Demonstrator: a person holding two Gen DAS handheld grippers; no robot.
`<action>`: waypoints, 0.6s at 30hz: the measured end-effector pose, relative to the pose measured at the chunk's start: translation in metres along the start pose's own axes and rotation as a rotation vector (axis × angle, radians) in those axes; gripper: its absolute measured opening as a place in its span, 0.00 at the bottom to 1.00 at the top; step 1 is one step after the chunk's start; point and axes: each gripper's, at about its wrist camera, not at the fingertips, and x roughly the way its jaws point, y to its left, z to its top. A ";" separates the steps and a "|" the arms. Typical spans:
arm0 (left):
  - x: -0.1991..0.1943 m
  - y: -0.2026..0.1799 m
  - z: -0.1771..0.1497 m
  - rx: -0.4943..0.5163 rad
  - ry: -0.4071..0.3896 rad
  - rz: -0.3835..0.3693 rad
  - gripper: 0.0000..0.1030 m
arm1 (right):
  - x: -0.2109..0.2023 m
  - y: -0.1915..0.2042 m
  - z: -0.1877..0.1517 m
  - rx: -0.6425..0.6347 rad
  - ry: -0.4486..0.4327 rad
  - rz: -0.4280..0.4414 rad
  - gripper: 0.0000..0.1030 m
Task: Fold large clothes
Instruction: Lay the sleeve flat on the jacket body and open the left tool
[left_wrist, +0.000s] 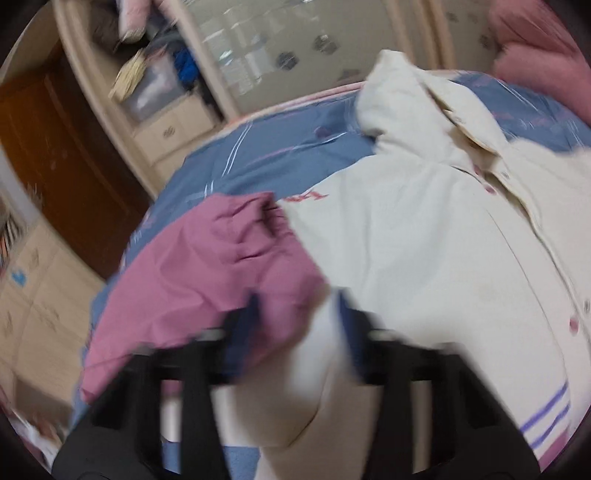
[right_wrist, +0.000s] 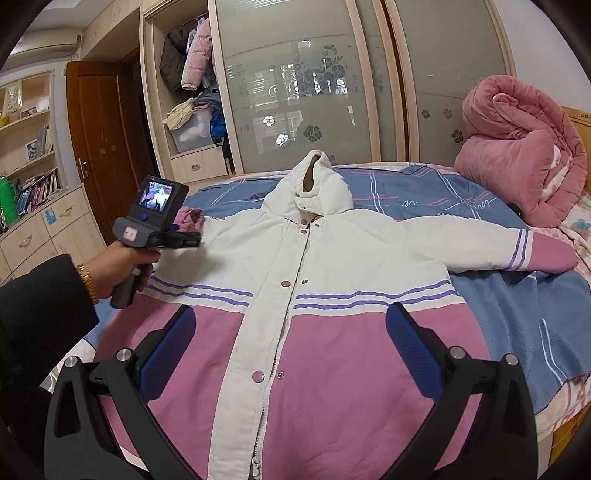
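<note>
A white and pink hooded jacket (right_wrist: 295, 258) lies face up and spread out on the blue bedsheet (right_wrist: 517, 314). In the left wrist view, which is blurred, my left gripper (left_wrist: 299, 310) is shut on the jacket's sleeve (left_wrist: 229, 258), with pink and white fabric bunched between its fingers. The right wrist view shows that gripper (right_wrist: 184, 238), held by a person's hand (right_wrist: 122, 266), at the sleeve on the left side of the jacket. My right gripper (right_wrist: 291, 350) is open, hovering over the pink lower half with nothing between its fingers. The other sleeve (right_wrist: 480, 243) lies stretched out to the right.
A rolled pink quilt (right_wrist: 517, 155) sits at the bed's far right. Behind the bed stands a wardrobe with frosted sliding doors (right_wrist: 314, 92) and an open section stuffed with clothes (right_wrist: 192, 92). A wooden door (right_wrist: 99, 140) and drawers (right_wrist: 44, 229) are at the left.
</note>
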 end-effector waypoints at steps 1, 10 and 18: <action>0.002 0.005 0.002 -0.031 0.004 -0.017 0.19 | 0.000 0.000 0.000 0.000 0.001 0.000 0.99; -0.081 -0.026 0.034 -0.067 -0.290 -0.097 0.12 | 0.001 -0.002 0.000 0.007 -0.002 0.002 0.99; -0.084 -0.115 0.033 0.028 -0.240 -0.289 0.40 | 0.002 -0.002 0.000 -0.003 0.002 -0.005 0.99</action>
